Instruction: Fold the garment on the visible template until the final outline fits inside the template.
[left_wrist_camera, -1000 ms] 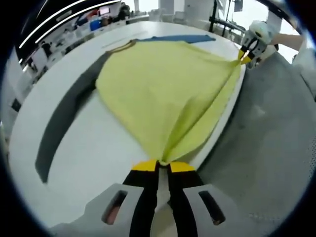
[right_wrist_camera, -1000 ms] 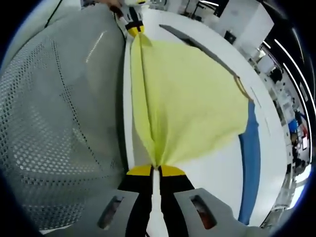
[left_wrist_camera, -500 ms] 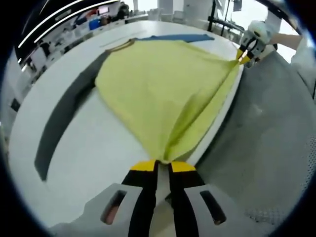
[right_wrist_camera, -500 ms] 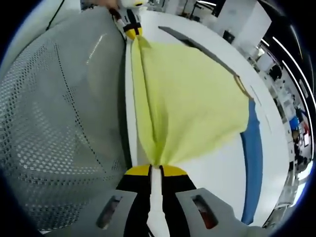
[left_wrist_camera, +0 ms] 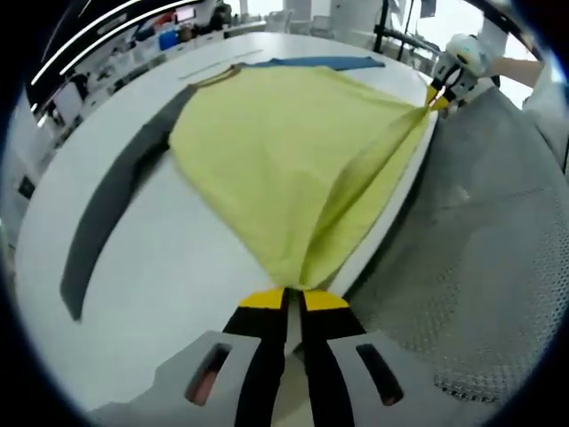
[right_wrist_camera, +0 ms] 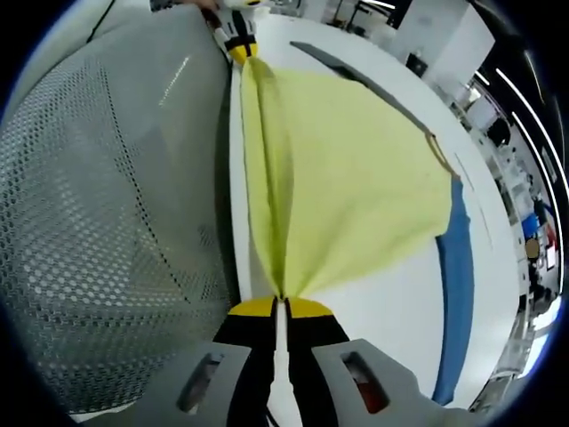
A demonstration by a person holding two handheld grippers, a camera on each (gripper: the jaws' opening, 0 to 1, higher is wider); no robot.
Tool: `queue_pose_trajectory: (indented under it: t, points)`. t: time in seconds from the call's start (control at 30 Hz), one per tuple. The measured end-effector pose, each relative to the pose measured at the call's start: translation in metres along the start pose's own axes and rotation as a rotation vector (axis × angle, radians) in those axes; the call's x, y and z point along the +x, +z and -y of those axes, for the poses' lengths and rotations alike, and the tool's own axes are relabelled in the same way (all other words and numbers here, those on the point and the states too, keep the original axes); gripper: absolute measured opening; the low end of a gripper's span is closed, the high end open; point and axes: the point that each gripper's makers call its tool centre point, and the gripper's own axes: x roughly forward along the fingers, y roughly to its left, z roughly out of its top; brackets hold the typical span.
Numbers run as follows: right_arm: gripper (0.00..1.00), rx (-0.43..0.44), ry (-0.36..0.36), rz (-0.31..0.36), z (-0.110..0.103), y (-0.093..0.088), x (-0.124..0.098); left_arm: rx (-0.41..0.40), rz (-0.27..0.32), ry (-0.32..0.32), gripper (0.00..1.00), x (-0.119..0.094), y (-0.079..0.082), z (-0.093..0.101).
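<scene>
A yellow garment lies spread on a white table, pulled taut along the table's near edge between the two grippers. My left gripper is shut on one corner of it. My right gripper is shut on the other corner of the yellow garment. The right gripper shows at the upper right of the left gripper view, and the left gripper at the top of the right gripper view. A grey template strip and a blue template strip lie on the table by the cloth's sides.
A grey perforated mesh surface sits just off the table's edge, also seen as the mesh surface in the left gripper view. Desks and shelving stand in the far background. A hand holds the right gripper.
The cloth's gripped edge has been drawn a little tighter and straighter along the table edge. Both grippers stay shut on their corners.
</scene>
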Motion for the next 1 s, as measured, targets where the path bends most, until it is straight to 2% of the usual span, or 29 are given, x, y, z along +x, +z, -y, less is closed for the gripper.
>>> queue_pose_trajectory:
  t: [0.6, 1.0]
  points:
    - [0.01, 0.038, -0.001, -0.004, -0.002, -0.006, -0.001, -0.011, -0.010, 0.005, 0.03, -0.004, -0.005, -0.001]
    - [0.01, 0.091, -0.050, -0.010, 0.010, -0.015, -0.010, -0.045, -0.003, 0.044, 0.04, -0.013, -0.009, -0.014]
